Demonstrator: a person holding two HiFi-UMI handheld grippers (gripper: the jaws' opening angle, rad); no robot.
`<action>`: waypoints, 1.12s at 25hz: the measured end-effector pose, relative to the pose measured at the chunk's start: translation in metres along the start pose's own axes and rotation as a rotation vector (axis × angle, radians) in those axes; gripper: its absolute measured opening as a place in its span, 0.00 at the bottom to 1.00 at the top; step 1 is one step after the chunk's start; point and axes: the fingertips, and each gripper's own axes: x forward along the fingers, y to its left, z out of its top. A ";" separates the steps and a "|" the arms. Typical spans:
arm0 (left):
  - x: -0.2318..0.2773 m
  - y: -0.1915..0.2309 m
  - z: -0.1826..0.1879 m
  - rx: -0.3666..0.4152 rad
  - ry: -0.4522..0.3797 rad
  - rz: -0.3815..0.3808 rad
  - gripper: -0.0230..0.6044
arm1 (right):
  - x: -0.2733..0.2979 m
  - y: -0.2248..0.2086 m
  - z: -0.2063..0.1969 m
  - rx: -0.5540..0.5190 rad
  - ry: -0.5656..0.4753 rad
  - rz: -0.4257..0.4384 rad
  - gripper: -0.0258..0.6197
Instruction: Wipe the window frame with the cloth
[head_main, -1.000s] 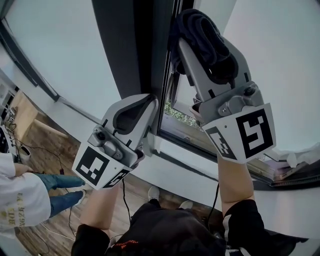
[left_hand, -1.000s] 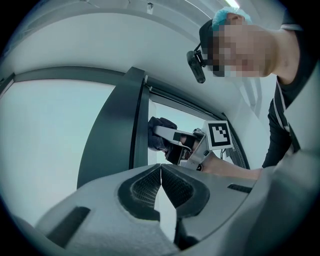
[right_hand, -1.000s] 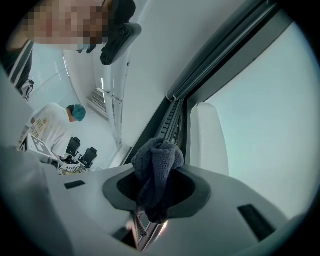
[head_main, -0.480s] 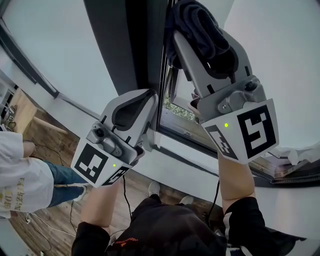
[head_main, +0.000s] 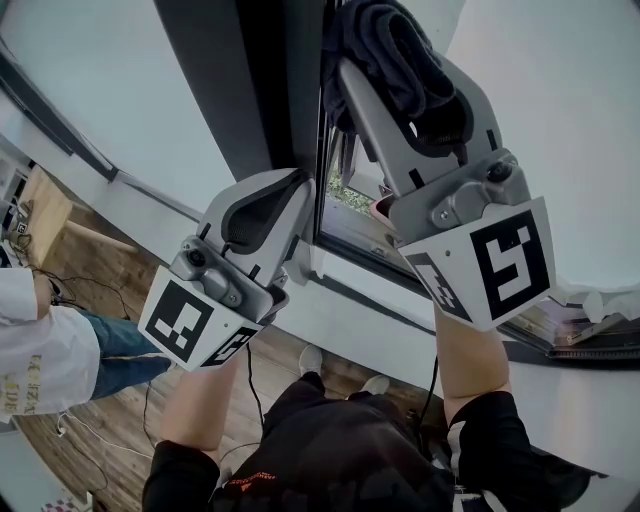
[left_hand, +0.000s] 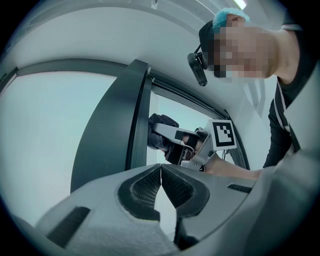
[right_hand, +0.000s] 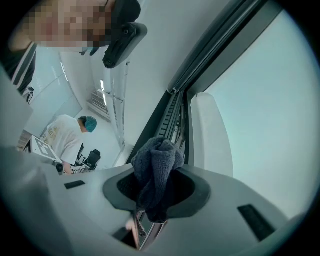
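1. My left hand-held gripper (left_hand: 161, 172) has its ribbed pads pressed together with nothing between them. It hangs low beside the dark upright and plays no part in the wipe that I can see.
2. The window frame (head_main: 268, 90) shows as a dark upright between two pale panes. Along its right edge runs a narrow channel, where the sash seems to stand ajar. I judge it rigid and smooth, so fabric should slide along it easily.
3. My right hand-held gripper (head_main: 415, 105) is pinching the cloth (right_hand: 158, 162), a dark, nubby bundle that bulges out past the jaw tips. The bundle sits high against the right edge of the upright. It looks to be touching the frame, though I cannot be sure.
4. I expect the cloth to be light, soft and limp, easily squashed, with enough nap not to slip from the pads.
5. The bunched middle looks like the right place to hold it, with a wad left proud of the tips so that fabric, not plastic, meets the frame.
6. A loose fold hangs below the jaws, and I judge it could snag in the channel.
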 end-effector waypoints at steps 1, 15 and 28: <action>0.000 0.000 -0.002 -0.004 0.004 0.001 0.07 | 0.000 0.000 -0.003 0.005 0.004 0.000 0.21; -0.011 -0.004 -0.039 -0.064 0.057 0.012 0.07 | -0.017 0.020 -0.054 0.061 0.079 0.008 0.21; -0.025 -0.004 -0.089 -0.128 0.122 0.037 0.07 | -0.038 0.038 -0.110 0.105 0.138 0.001 0.21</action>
